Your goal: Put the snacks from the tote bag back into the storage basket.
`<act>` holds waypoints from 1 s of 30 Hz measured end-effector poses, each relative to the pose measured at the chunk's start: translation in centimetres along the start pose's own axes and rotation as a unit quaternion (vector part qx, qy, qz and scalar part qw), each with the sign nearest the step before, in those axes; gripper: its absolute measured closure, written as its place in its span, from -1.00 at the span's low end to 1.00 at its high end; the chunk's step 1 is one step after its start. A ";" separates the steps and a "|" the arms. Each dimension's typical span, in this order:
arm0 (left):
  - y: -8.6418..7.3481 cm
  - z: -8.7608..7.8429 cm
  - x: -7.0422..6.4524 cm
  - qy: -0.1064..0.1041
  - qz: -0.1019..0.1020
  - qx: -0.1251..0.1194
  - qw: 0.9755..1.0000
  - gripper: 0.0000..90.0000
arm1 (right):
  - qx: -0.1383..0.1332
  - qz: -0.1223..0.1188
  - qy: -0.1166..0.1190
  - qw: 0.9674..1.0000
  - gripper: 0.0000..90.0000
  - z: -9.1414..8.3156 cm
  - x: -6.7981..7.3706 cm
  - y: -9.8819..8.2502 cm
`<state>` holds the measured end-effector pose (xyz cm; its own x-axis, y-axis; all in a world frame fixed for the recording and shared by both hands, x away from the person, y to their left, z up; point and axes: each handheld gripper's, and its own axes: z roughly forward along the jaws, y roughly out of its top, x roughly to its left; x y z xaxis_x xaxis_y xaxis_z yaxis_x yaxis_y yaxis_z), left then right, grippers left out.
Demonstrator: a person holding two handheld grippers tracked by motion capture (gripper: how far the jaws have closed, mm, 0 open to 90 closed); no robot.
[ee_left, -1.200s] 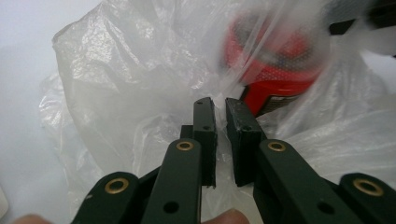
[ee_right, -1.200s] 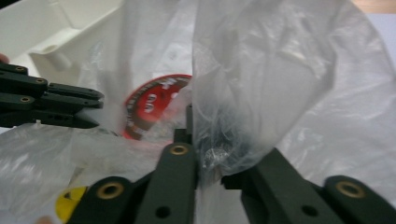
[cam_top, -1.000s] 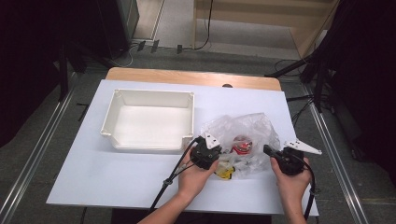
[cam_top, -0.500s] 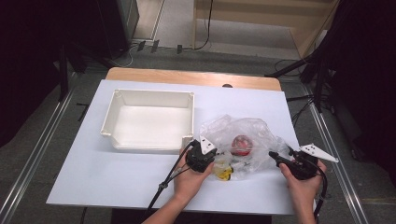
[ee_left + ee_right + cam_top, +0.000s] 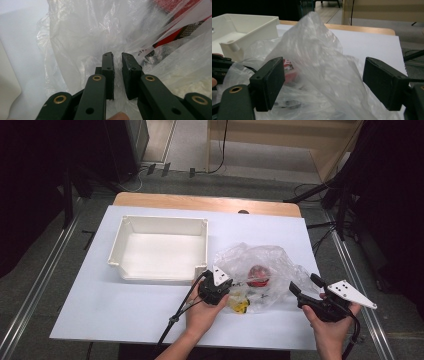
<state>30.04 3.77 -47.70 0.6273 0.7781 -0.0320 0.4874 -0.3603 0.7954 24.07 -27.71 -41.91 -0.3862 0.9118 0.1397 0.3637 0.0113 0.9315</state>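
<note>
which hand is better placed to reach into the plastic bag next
Right. Its tongs have just opened wide and sit free beside the plastic bag, facing it. The left tongs are nearly shut with bag film pinched between them, so that hand is busy holding the bag.

Right tongs just opened off plastic bag; hand drawn back.

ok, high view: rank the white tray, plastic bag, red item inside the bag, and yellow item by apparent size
1. white tray
2. plastic bag, a bit smaller in outline
3. red item
4. yellow item, partly hidden under the bag, so its rank against the red item is unsure
</note>
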 end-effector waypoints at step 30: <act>0.0 0.0 -0.1 -0.005 0.008 -0.001 1.000 0.83 | 0.119 -0.034 0.045 0.991 1.00 8.6 1.9 2.9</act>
<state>29.94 3.67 -47.71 0.6413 0.7668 -0.0253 0.4754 -0.3713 0.7976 31.66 -22.38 -41.85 -0.4868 0.8653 0.1194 0.5195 0.1769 0.8360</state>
